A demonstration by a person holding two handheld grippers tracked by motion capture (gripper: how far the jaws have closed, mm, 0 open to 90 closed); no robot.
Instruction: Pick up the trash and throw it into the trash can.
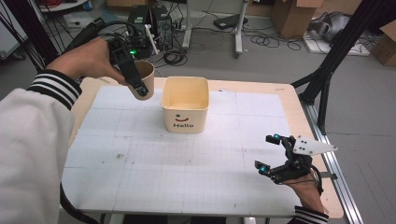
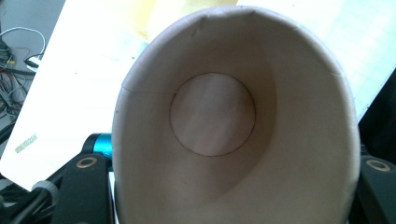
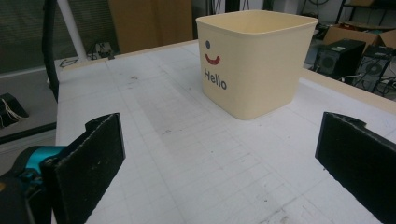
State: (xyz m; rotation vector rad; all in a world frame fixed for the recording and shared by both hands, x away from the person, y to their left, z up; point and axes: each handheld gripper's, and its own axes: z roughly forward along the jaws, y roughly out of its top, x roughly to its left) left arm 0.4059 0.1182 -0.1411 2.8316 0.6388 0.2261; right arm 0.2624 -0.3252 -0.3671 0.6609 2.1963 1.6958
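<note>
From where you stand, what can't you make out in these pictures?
- Bin floor, high view: its near wall hides part.
- Paper cup outside, left gripper view: only its inside faces the camera.
- Left gripper pads, high view: too small.
- Right gripper body, right gripper view: cut off below.

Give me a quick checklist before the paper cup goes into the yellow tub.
1. Left gripper shut on the paper cup: ok.
2. Cup empty inside, seen in the left gripper view: ok.
3. Yellow tub upright, mouth open: ok.
4. Tub empty: cannot tell, the floor is only partly seen.
5. Cup over the tub's mouth: not ok, it hangs beside the tub's left rim.
6. Right gripper open, apart from the tub: ok.
</note>
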